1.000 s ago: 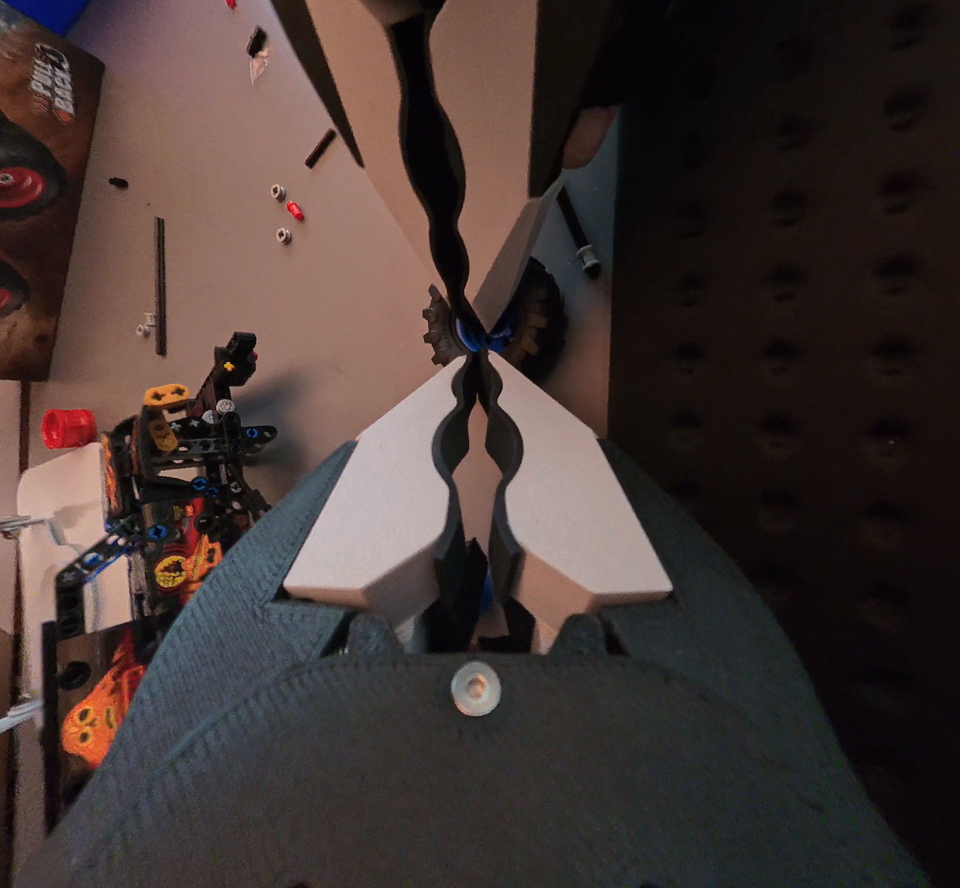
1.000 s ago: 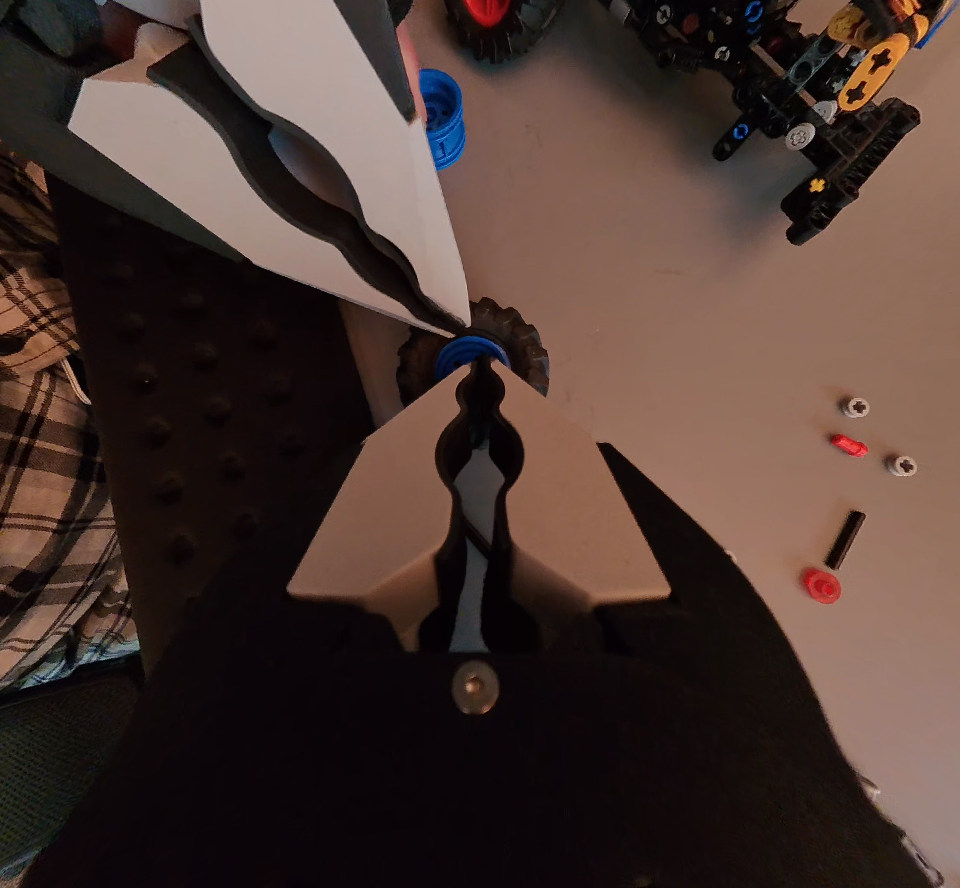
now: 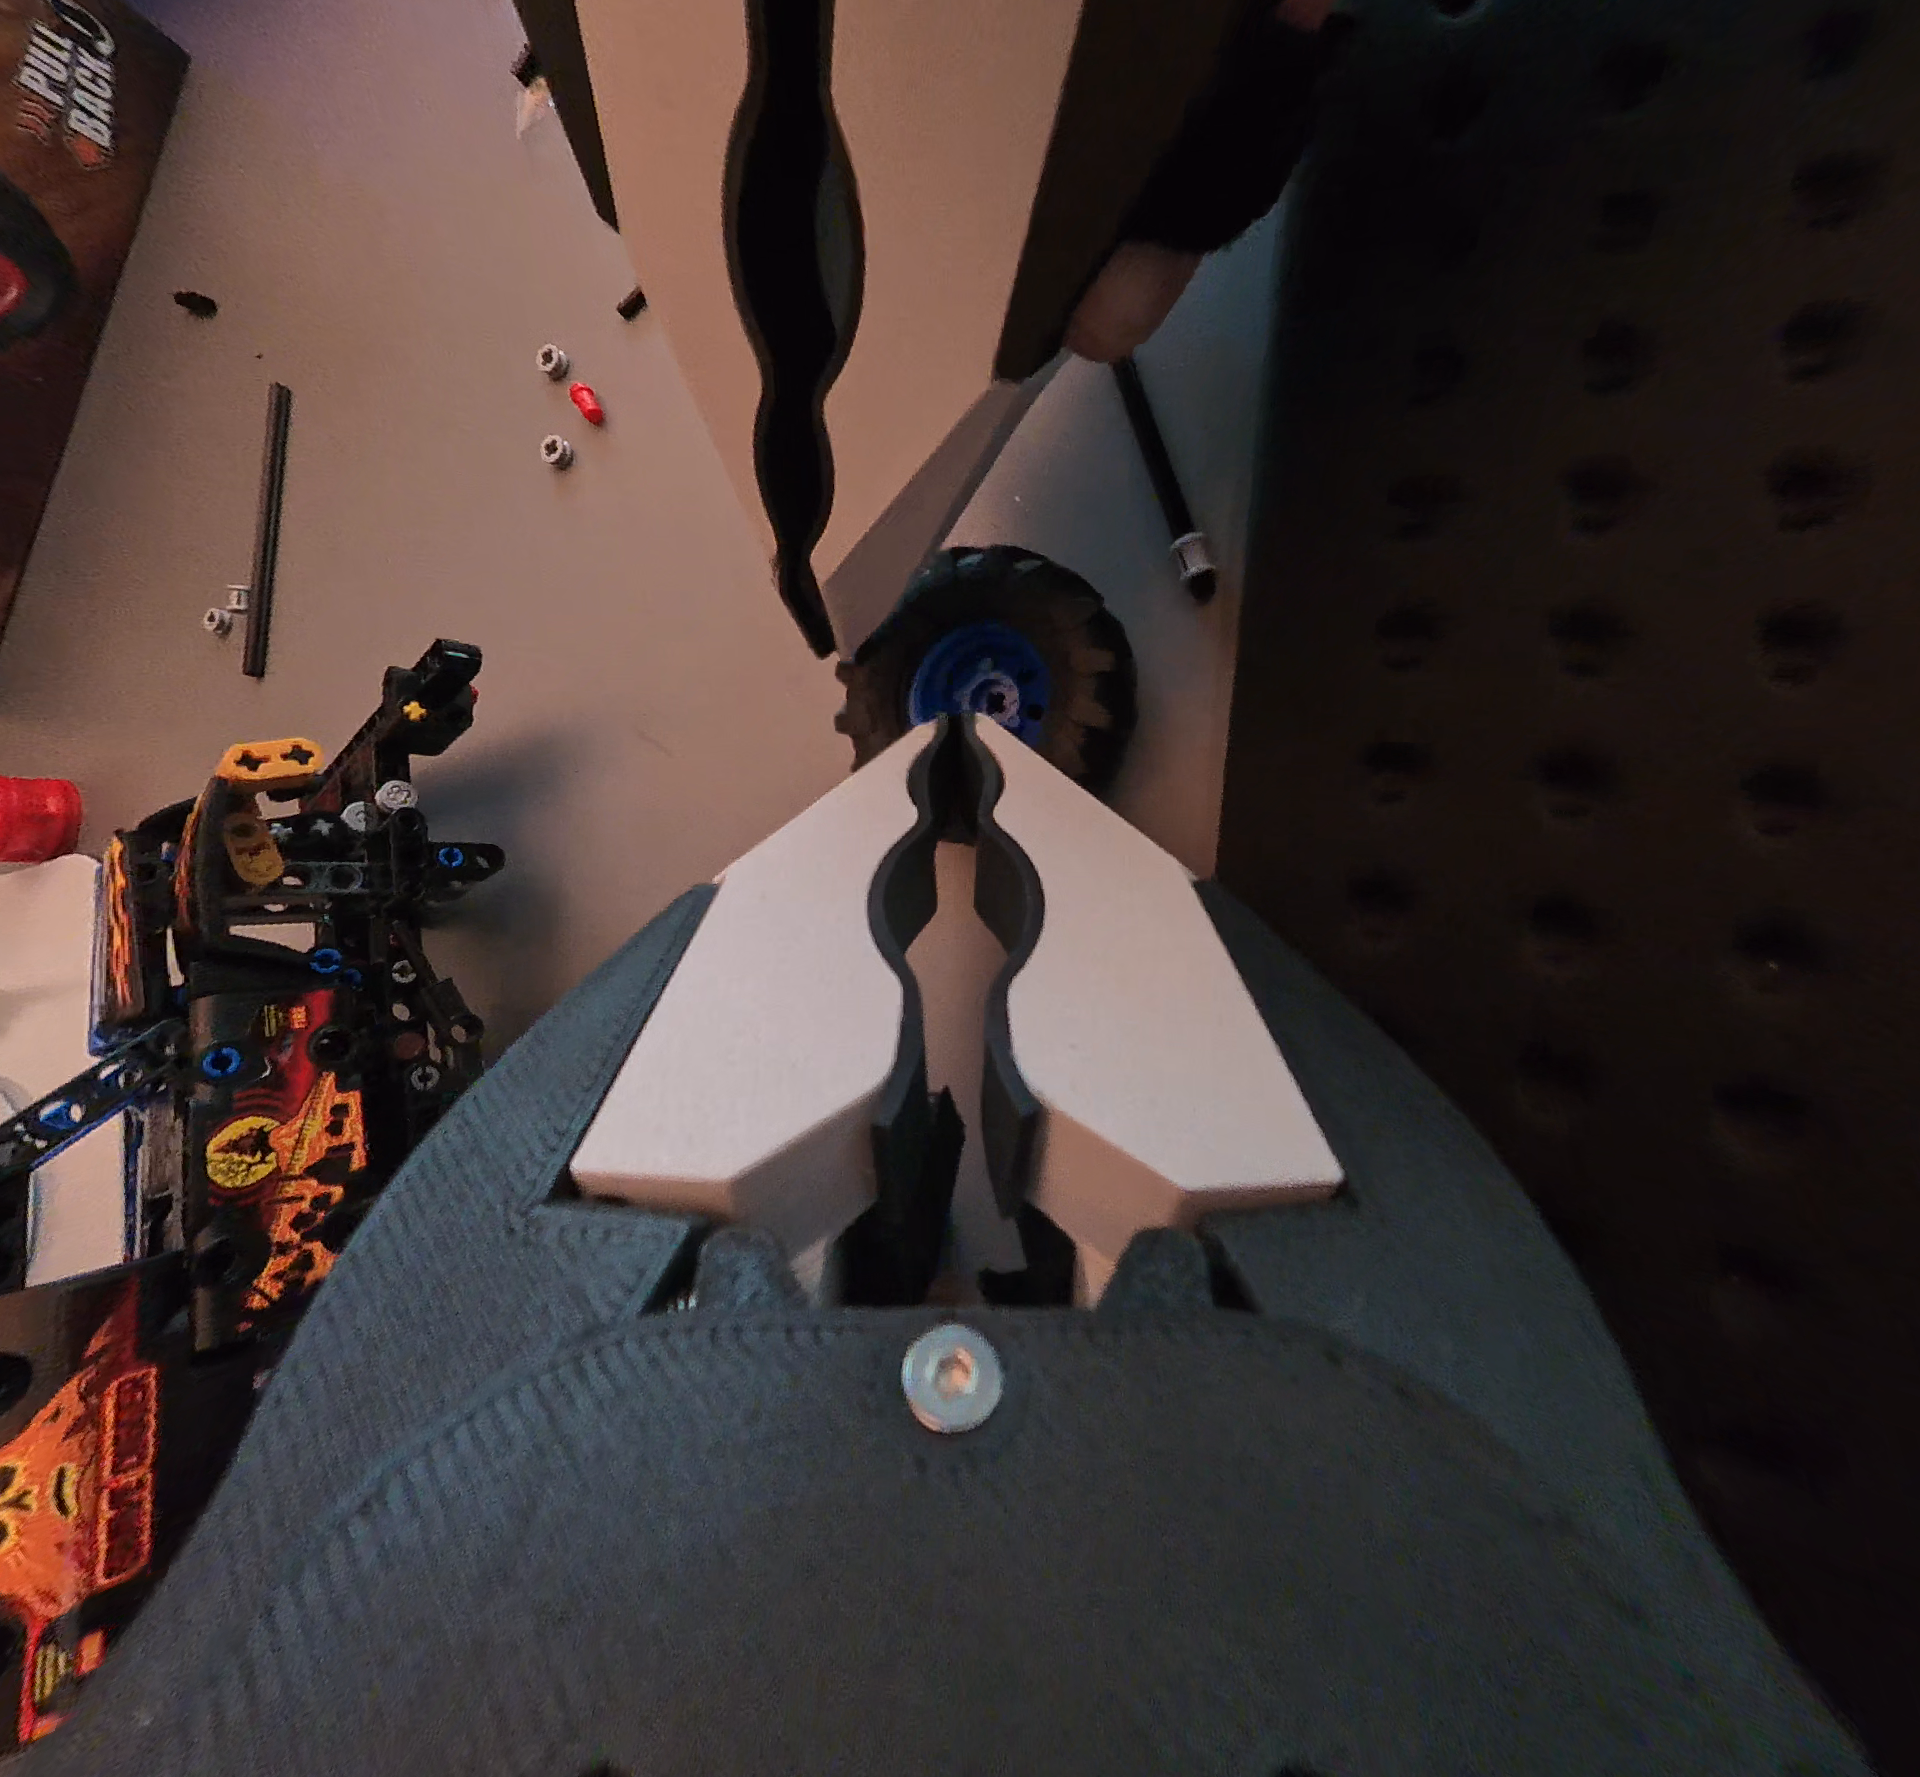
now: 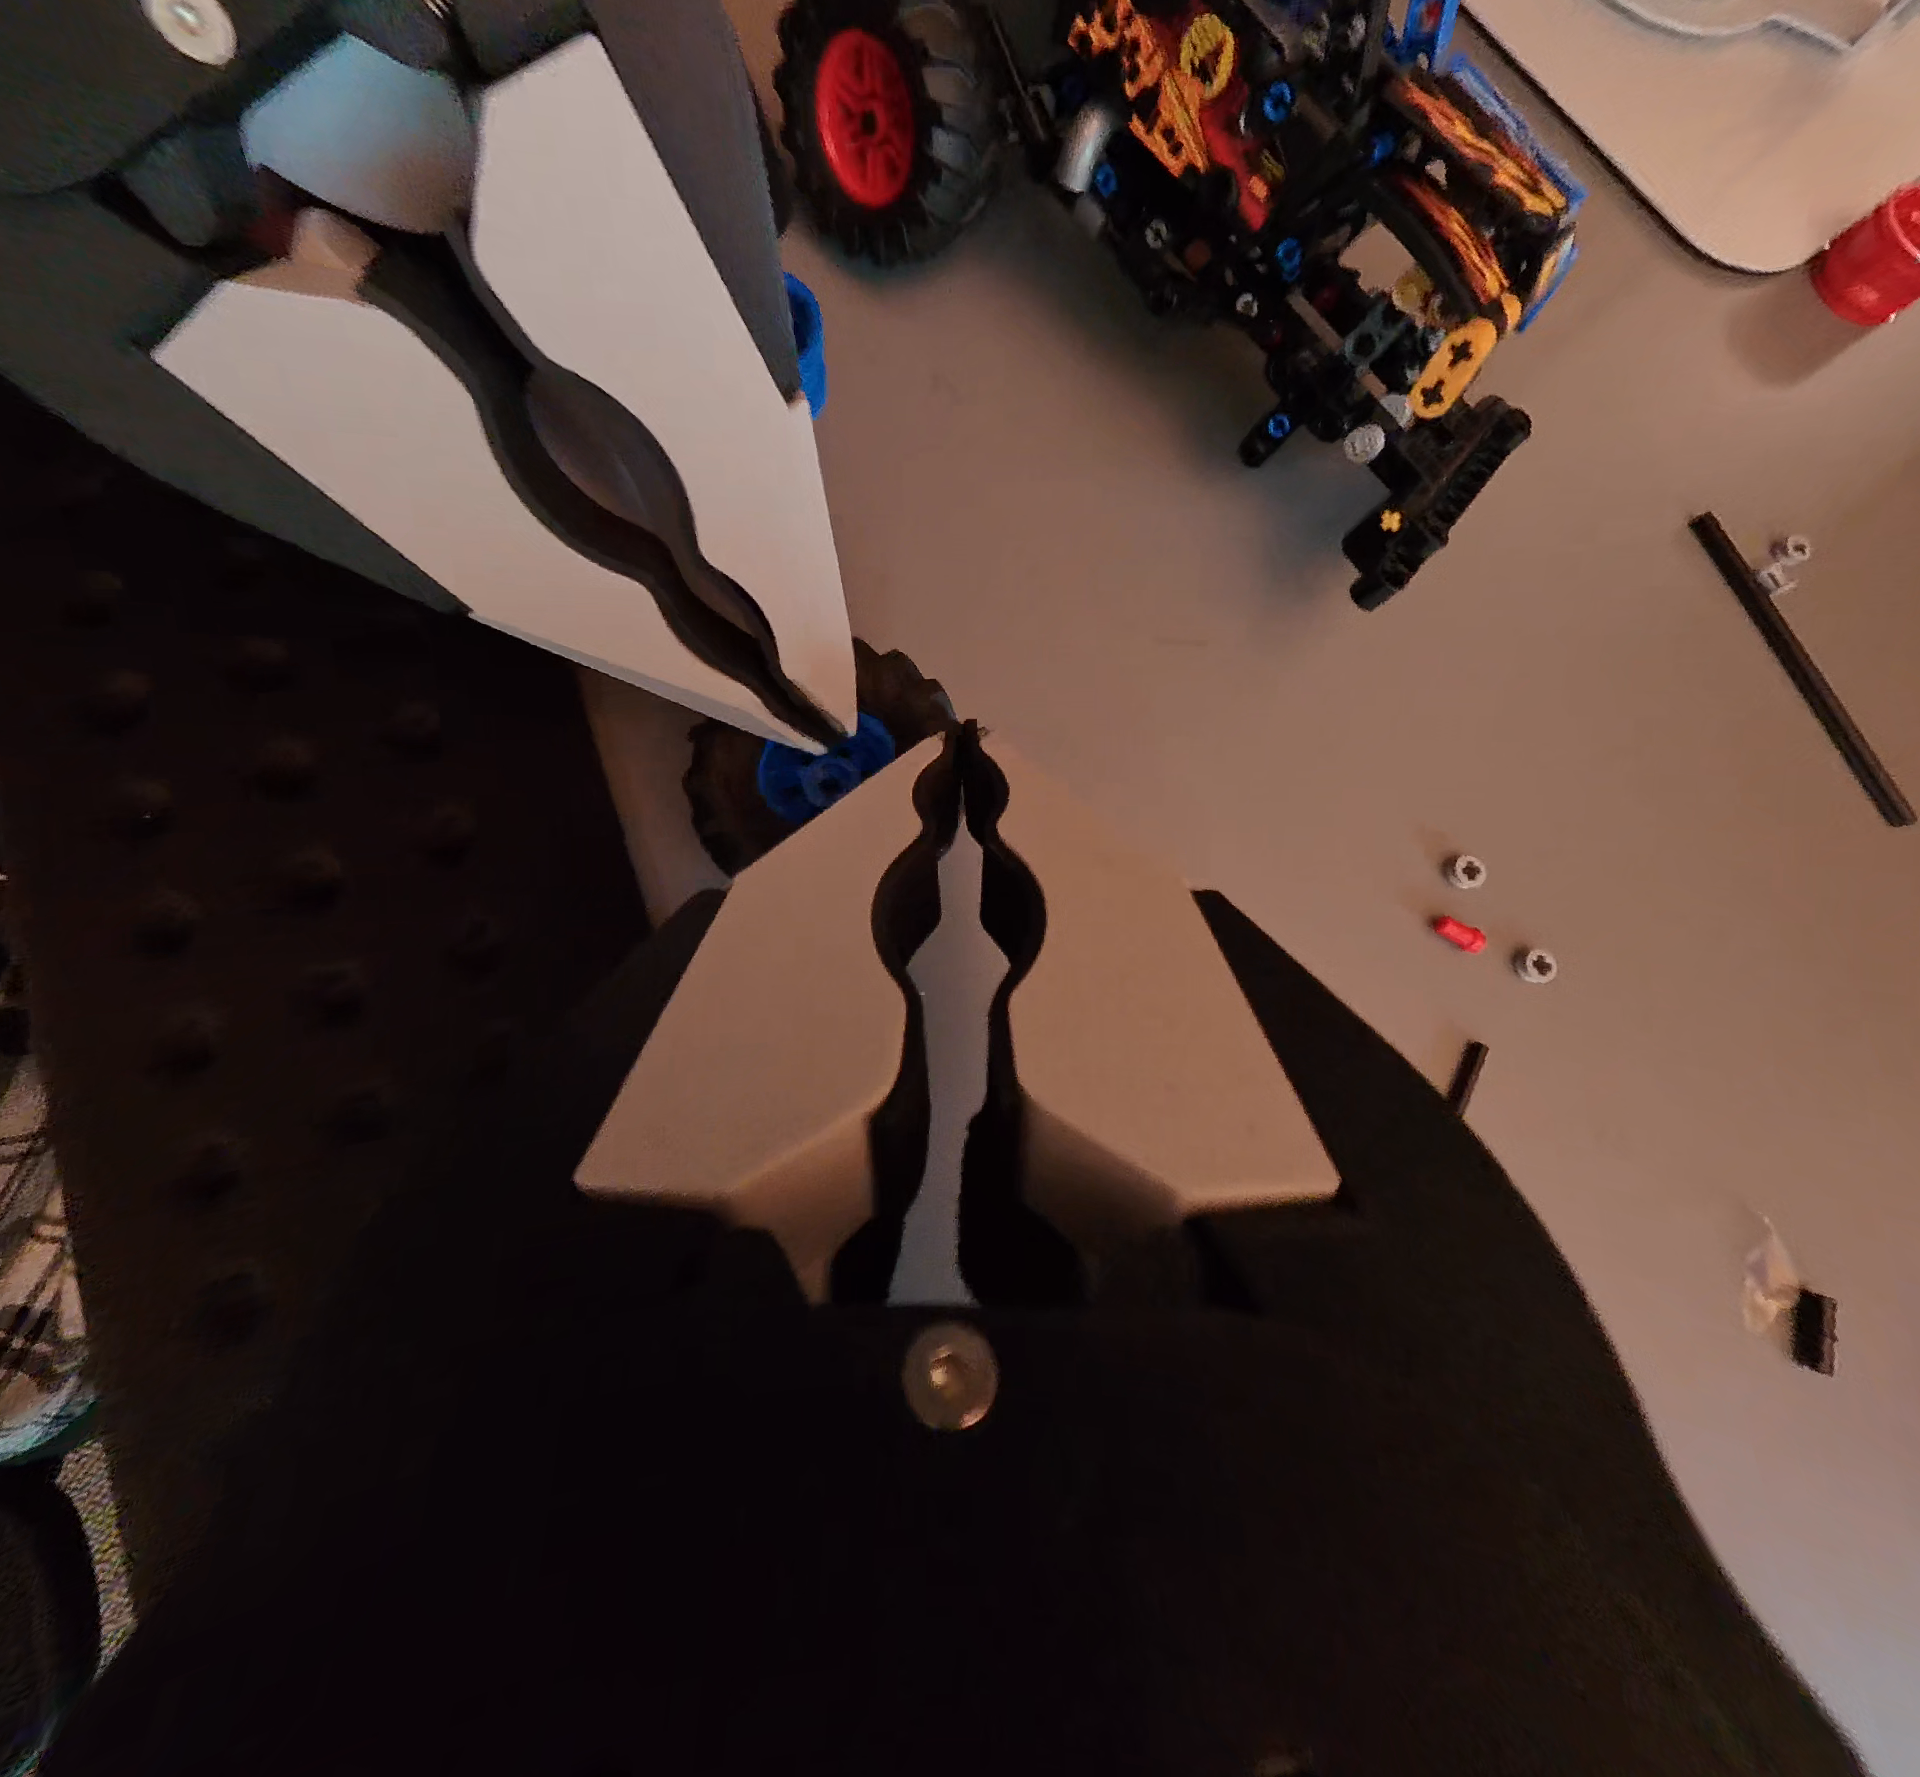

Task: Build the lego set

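Two hand-held grippers meeting at a wheel near the desk edge.
At far left, the partly built lego truck stands on the pale desk, with open surface between it and the loose axle and small pins. At centre, the left hand-held gripper has its jaws nearly closed, tips touching the blue hub of the black-tyred wheel. The right hand-held gripper, jaws drawn narrow, pinches something small and dark just beside that wheel. To the right, a dark dimpled mat borders the desk edge.
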A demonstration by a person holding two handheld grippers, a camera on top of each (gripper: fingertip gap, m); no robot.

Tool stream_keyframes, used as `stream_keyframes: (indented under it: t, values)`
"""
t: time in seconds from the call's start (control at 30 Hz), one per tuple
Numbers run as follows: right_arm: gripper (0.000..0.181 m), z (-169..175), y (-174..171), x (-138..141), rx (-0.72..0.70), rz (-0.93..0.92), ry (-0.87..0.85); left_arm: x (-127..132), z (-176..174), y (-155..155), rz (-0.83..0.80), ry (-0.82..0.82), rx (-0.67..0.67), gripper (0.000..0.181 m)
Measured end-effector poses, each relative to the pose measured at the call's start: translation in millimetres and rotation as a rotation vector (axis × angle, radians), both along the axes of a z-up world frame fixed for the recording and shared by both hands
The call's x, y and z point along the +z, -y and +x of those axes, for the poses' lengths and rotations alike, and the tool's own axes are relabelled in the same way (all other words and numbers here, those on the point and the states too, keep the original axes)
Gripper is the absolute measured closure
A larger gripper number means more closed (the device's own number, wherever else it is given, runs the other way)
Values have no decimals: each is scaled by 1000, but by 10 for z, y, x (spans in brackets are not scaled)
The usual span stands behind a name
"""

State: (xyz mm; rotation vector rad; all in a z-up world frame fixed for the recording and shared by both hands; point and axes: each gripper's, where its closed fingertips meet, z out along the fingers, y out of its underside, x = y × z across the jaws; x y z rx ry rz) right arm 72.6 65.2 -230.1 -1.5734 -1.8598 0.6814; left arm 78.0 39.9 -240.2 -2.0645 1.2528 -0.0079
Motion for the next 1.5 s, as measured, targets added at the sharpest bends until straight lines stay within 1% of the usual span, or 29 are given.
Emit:
stream_keyframes:
  t: [0.03, 0.1, 0.33, 0.4, 0.8, 1.0, 1.07, 1.1, 1.17, 1.23, 1.3, 1.5]
  values:
    - [181, -7, 15, 10, 6, 1, -1, -3, 0, 2, -3, 11, 3, 181]
    - [181, -11, 28, -12, 23, 17, 16, -12, 4, -6, -6, 31, 14, 181]
    - [181, -32, 49, -51, 49, 16, 36, -38, 7, -52, -1, 12, 11, 181]
    - [181, -43, 43, -62, 48, 3, 40, -41, 7, -53, -9, 36, 16, 181]
    - [181, -85, 30, -98, 19, 74, 92, -50, 34, -64, 19, 97, 59, 181]
    - [181, -124, 2, -115, 16, 54, 101, -49, 82, -118, 6, 123, 62, 181]
    - [181, -125, 6, -96, 11, 6, 71, -34, 76, -118, 14, 118, 58, 181]
    - [181, -120, 3, -79, 7, -27, 50, -29, 64, -119, 18, 121, 62, 181]
    - [181, -63, -62, -40, -17, -2, 42, -15, -26, -152, 57, 92, 91, 181]
    - [181, -17, -42, -6, -17, 6, 51, -28, 4, -110, 25, 128, 95, 181]
    - [181, 9, 32, -15, 2, -10, 69, -34, 2, -113, 36, 114, 97, 181]
    - [181, 29, 14, -45, -21, 20, 98, -48, 26, -129, 20, 131, 113, 181]
